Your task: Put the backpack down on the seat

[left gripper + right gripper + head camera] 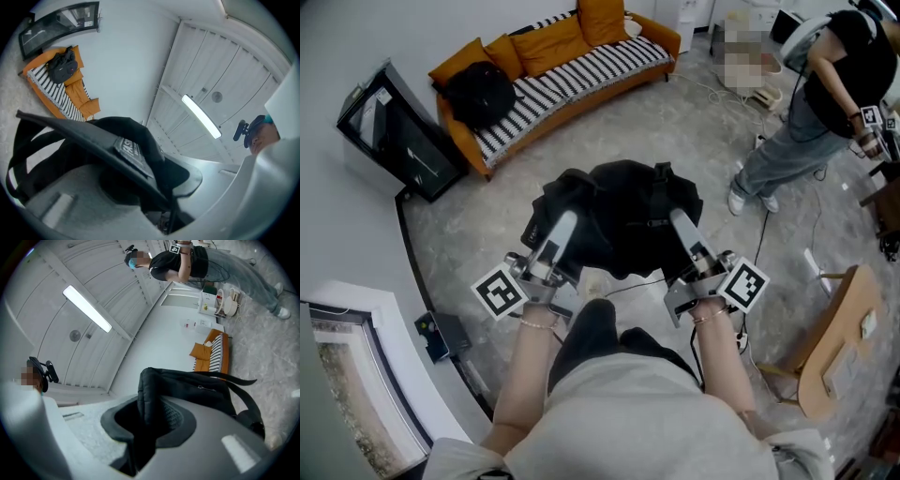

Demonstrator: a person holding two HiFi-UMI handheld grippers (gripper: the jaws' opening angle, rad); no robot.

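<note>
- We hold the black backpack [628, 211] up at the centre of the head view. It hangs between the two grippers, above the floor and well apart from the sofa.
- Our left gripper [563, 225] reaches in from 7 o'clock. The left gripper view shows its jaws clamped on a flat black strap of the backpack that carries a sewn label.
- Our right gripper [680, 225] reaches in from 5 o'clock. The right gripper view shows its jaws pinching a padded black edge of the backpack.
- The orange sofa [600, 66] lies at 11 o'clock, with a striped cover on its seat and orange cushions [548, 42] along the back.
- A second black bag [478, 92] sits on the sofa's left end.
- A dark screen [403, 145] stands by the wall at 9 o'clock.
- Another person [825, 94] stands at 2 o'clock, and a wooden chair [839, 337] is at 4 o'clock.
</note>
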